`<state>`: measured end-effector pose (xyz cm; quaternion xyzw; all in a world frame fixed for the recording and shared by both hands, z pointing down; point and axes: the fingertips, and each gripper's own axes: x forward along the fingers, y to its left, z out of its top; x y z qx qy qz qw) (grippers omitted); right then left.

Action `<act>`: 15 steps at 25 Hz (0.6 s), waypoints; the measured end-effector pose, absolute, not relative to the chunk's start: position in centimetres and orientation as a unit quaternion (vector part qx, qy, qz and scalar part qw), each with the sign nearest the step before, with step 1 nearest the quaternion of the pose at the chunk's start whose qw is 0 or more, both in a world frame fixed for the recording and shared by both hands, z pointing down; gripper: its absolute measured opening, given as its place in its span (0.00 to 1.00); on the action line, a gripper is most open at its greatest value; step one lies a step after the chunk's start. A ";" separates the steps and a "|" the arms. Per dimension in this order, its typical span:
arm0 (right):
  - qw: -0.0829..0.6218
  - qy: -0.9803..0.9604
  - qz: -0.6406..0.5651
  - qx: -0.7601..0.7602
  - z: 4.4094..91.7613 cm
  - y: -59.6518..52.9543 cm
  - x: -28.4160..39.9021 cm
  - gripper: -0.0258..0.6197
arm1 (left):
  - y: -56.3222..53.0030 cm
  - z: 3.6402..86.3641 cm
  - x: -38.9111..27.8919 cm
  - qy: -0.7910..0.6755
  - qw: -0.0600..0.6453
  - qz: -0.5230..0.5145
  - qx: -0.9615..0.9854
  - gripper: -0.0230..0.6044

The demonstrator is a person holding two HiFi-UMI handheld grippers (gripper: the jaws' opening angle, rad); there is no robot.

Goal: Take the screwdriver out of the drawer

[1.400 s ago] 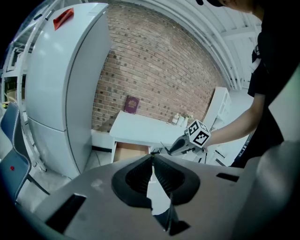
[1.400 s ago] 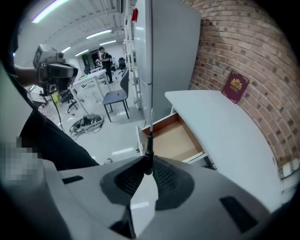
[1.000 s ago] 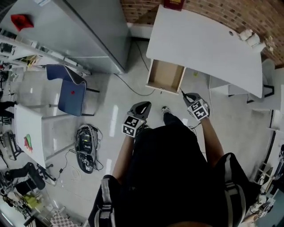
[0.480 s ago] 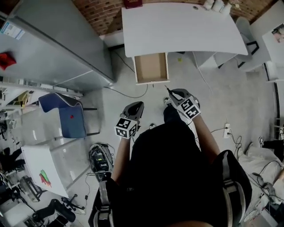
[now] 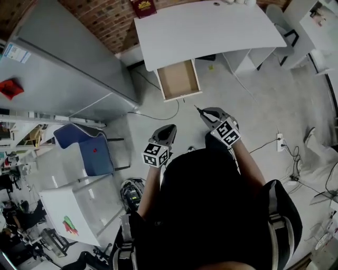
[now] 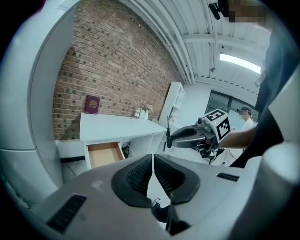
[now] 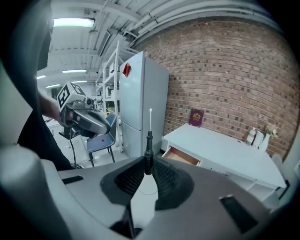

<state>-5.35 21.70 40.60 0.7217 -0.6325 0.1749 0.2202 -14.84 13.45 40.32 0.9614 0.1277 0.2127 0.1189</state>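
A thin black-handled screwdriver (image 7: 148, 149) stands upright between the pads of my right gripper (image 7: 148, 172), which is shut on it; its metal shaft points up. Seen from the head view, that right gripper (image 5: 209, 117) hangs in front of the person, the screwdriver tip (image 5: 197, 108) poking toward the open wooden drawer (image 5: 178, 79) of the white desk (image 5: 211, 29). My left gripper (image 5: 168, 133) is lower and to the left, shut with nothing in it. In the left gripper view its pads (image 6: 161, 174) meet, and the right gripper (image 6: 190, 137) with the screwdriver (image 6: 168, 137) shows beyond.
A grey fridge (image 5: 58, 68) stands left of the desk beside the brick wall. A blue chair (image 5: 87, 150) and a cable bundle (image 5: 132, 195) lie on the floor at left. A power strip (image 5: 280, 142) with cords lies at right. A maroon book (image 5: 142, 7) leans at the desk's back.
The view has swung, so the desk and drawer sit further left and higher. Both grippers stay in front of the person, the right one still holding the screwdriver away from the drawer.
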 end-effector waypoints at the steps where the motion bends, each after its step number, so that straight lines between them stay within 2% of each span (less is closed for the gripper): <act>1: 0.218 -0.630 0.172 0.725 40.4 21.8 -5.6 0.21 | 13.6 40.3 -14.9 0.132 0.118 0.213 0.961 0.07; 15: 0.185 -0.603 0.159 0.759 38.8 25.3 -6.3 0.21 | 15.0 38.3 -14.3 0.160 0.100 0.201 0.961 0.07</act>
